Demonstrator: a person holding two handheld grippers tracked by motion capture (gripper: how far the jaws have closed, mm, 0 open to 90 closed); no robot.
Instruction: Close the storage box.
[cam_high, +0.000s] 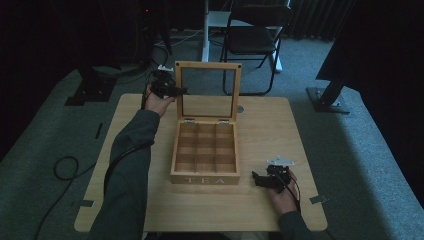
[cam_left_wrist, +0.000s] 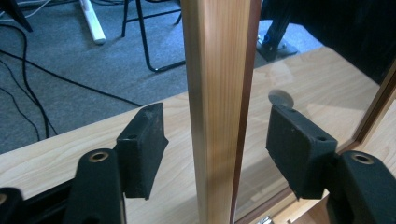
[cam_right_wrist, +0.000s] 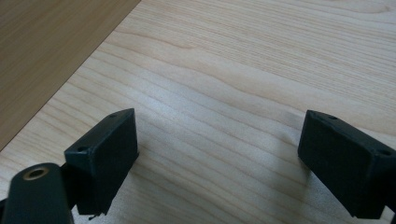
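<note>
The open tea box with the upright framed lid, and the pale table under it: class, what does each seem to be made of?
Tea box: light wood, smooth finish, grain visible, "TEA" on its front. Lid: wooden frame around a clear pane, probably glass or plastic, since the chair shows through. Table: pale wood-grain top, possibly laminate.

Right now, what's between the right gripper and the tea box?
Only bare table: in the high view the right gripper sits just right of the tea box front, apart from it, and the right gripper view shows plain wood between its open jaws.
</note>
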